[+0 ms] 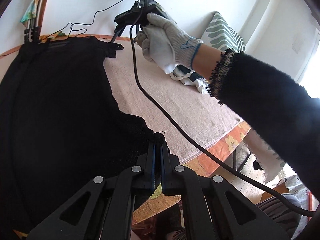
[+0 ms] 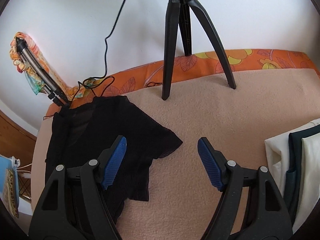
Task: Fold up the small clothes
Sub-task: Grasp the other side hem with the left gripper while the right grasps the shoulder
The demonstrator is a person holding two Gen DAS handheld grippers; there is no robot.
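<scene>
Two tools over one black top.
Left tool (image 1: 158,140) pinches the black top's (image 1: 60,104) hem; right tool (image 2: 162,142) gapes wide, the top under its left finger.

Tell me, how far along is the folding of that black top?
Barely begun. The black top lies spread on the pink blanket, one short sleeve out, no fold showing. In hand: the left gripper is shut on its hem corner; the right gripper hangs open. Folding remains, and a white garment waits beside.

Shirt (image 2: 100,140) on blanket (image 2: 220,120), tripod (image 2: 180,30) behind, folded clothes (image 2: 296,160) right.
</scene>
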